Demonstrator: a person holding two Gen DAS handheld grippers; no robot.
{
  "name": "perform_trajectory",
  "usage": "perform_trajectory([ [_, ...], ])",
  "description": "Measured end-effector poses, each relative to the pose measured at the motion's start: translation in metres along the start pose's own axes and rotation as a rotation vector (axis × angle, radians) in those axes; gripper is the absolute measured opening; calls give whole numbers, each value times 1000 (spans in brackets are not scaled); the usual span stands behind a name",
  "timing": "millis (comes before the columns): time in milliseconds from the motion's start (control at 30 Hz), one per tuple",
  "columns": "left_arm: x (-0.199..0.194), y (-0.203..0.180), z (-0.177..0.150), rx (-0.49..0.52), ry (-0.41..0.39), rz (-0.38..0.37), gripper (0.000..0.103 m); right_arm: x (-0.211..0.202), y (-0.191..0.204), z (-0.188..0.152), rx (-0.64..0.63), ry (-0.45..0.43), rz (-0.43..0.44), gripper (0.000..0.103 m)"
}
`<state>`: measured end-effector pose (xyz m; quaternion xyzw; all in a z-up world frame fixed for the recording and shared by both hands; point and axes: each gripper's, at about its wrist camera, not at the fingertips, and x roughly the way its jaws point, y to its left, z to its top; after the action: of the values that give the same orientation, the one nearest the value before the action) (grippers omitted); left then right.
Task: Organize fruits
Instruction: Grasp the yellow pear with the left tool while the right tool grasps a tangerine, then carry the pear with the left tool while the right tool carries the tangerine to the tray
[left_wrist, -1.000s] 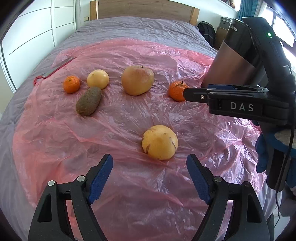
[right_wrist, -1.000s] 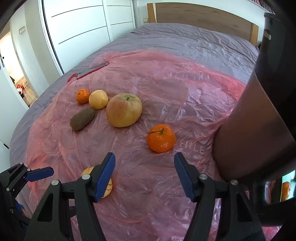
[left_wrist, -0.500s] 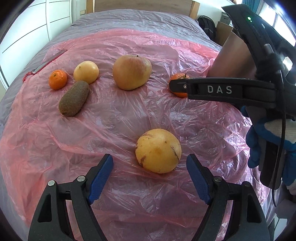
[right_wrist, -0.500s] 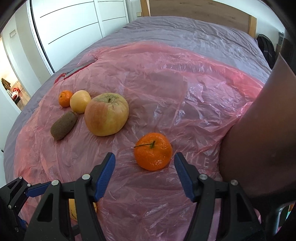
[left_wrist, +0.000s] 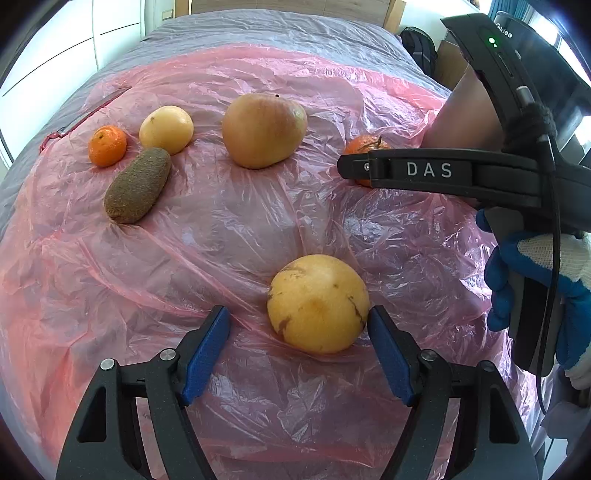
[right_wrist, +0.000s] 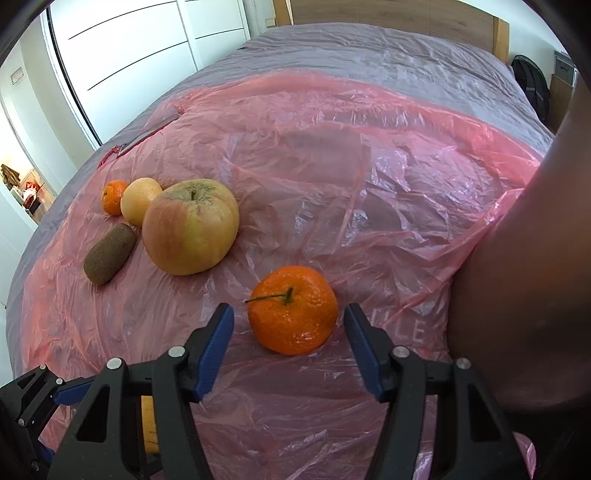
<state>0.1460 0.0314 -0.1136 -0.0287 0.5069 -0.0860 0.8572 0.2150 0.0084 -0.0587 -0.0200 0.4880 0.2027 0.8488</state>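
On the pink plastic sheet (left_wrist: 229, 229) a large yellow fruit (left_wrist: 317, 302) lies between the fingers of my left gripper (left_wrist: 297, 325). Its jaws are closing: the right pad is at the fruit's edge and the left pad is still apart from it. In the right wrist view a stemmed tangerine (right_wrist: 293, 310) sits between the fingers of my right gripper (right_wrist: 288, 317), whose jaws are also closing, with a gap on each side. Farther back lie an apple (right_wrist: 190, 227), a kiwi (right_wrist: 109, 253), a small yellow fruit (right_wrist: 138, 199) and a small tangerine (right_wrist: 114, 195).
The sheet covers a grey bed (right_wrist: 369, 48). A tall brown and black appliance (right_wrist: 524, 258) stands close on the right. A red-handled flat tool (left_wrist: 85, 118) lies at the sheet's far left edge. A gloved hand (left_wrist: 535, 277) holds the right gripper's handle.
Both grippers have come down and forward, so each fruit now sits between the fingers. Both pairs of jaws have narrowed since half a second ago.
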Motion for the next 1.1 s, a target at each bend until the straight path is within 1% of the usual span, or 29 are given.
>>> perform_trajectory([
  [100, 2, 0, -1, 2, 5, 5, 72, 2, -2, 0, 5, 2, 5, 54],
  [233, 4, -1, -2, 10, 6, 12, 72, 7, -4, -2, 9, 4, 8, 48],
  [267, 5, -1, -3, 15, 5, 12, 72, 7, -4, -2, 10, 4, 9, 44],
  [367, 9, -3, -3, 31, 2, 26, 68, 9, -5, -3, 7, 0, 10, 26],
  [433, 10, -4, -4, 35, -2, 26, 60, 9, -5, -3, 10, -4, 11, 25],
  [467, 9, -4, -3, 38, -5, 22, 52, 9, -4, -3, 6, -6, 7, 25],
  [500, 9, -4, -3, 36, -6, 18, 49, 9, -3, -3, 0, -7, 4, 24],
  [667, 6, -3, -3, 37, -13, 8, 49, 4, -2, -2, -1, -21, 1, 24],
  [800, 1, -1, -2, 17, -18, -4, 48, -4, -1, 0, -4, -37, -2, 24],
  [1100, -28, 4, 0, -33, -62, -17, 48, -47, 15, 5, -32, -107, 33, 24],
])
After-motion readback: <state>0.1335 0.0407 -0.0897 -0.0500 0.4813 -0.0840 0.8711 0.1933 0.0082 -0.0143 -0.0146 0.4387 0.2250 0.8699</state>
